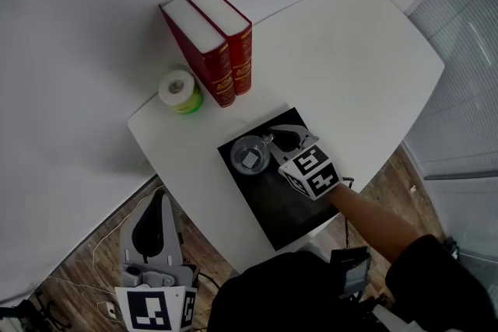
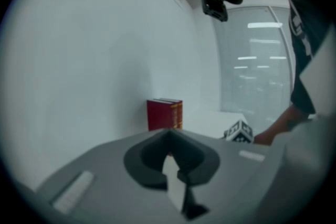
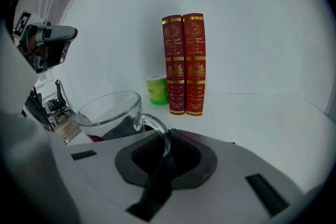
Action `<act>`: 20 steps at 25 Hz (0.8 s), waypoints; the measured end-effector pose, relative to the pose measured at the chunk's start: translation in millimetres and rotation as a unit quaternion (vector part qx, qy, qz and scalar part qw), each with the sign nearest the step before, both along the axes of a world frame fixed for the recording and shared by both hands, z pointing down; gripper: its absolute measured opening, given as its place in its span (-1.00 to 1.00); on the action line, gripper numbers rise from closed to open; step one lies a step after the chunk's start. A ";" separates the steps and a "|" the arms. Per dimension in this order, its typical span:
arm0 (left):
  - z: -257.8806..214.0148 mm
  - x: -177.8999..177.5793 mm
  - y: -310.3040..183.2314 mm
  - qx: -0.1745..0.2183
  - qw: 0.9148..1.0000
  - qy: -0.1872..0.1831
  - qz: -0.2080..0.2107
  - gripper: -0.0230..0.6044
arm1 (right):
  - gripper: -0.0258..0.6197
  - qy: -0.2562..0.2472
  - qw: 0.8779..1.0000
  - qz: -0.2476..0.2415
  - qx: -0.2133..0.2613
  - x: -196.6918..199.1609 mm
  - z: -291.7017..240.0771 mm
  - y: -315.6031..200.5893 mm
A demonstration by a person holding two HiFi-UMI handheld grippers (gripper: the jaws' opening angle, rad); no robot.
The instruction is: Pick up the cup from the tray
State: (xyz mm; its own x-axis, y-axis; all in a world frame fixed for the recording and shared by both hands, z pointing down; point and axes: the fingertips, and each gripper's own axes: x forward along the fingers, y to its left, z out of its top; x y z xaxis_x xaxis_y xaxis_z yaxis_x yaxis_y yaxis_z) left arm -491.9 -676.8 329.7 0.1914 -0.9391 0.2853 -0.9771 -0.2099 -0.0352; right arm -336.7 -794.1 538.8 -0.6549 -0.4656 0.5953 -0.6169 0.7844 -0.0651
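A clear glass cup (image 1: pixel 250 155) with a handle stands at the far left corner of the black tray (image 1: pixel 288 206) on the white table. My right gripper (image 1: pixel 272 140) reaches in from the near right and is shut on the cup's handle. In the right gripper view the curved handle (image 3: pixel 157 131) runs down into the narrow slot between the jaws, with the cup's bowl (image 3: pixel 107 113) just beyond to the left. My left gripper (image 1: pixel 158 202) hangs low beside the table's near left edge, over the wooden floor, jaws together and holding nothing (image 2: pixel 176 176).
Two red books (image 1: pixel 210 39) stand upright at the table's far left edge, with a green and white roll (image 1: pixel 180 92) beside them. The round-cornered white table (image 1: pixel 350 50) stands against a white wall. Cables lie on the floor (image 1: pixel 93 260) by the left gripper.
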 end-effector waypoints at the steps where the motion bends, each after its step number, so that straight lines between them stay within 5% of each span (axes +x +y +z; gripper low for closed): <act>1: -1.1 0.3 0.2 0.002 1.000 -0.001 -0.001 -0.94 | -0.78 0.001 1.000 0.000 0.000 0.0 -0.1 0.2; 20: -21.0 24.3 22.1 0.027 1.000 -0.010 0.003 -0.94 | -0.79 -0.042 0.998 0.051 -0.021 19.2 -43.7 -1.4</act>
State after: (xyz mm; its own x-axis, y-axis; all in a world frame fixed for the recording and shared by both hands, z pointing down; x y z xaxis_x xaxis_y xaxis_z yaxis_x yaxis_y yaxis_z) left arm -467.7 -654.7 308.7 0.1923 -0.9522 0.2372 -0.9748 -0.2133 -0.0661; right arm -317.5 -795.5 495.1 -0.6529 -0.5081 0.5618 -0.6850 0.7126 -0.1516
